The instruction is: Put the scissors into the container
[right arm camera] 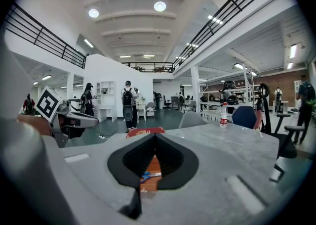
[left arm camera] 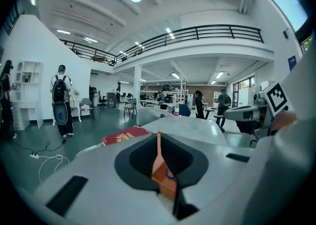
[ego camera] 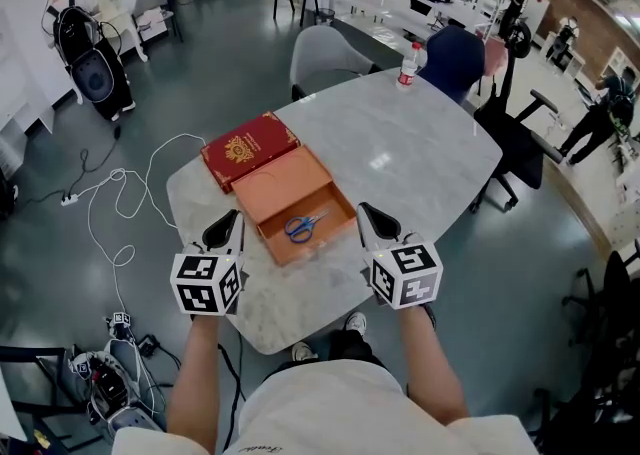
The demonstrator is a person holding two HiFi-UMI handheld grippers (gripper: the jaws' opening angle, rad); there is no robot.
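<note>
Head view: the scissors (ego camera: pixel 305 226) lie flat inside the open orange container (ego camera: pixel 292 186) on the worktop (ego camera: pixel 420 153). I judge the task complete, with nothing left but withdrawal. The left gripper (ego camera: pixel 224 230) and right gripper (ego camera: pixel 376 223) flank the container, clear of it.

Left gripper view: jaws closed together and empty. Only a corner of the container shows past them.

Right gripper view: jaws likewise closed and empty. They partly mask the scissors.
</note>
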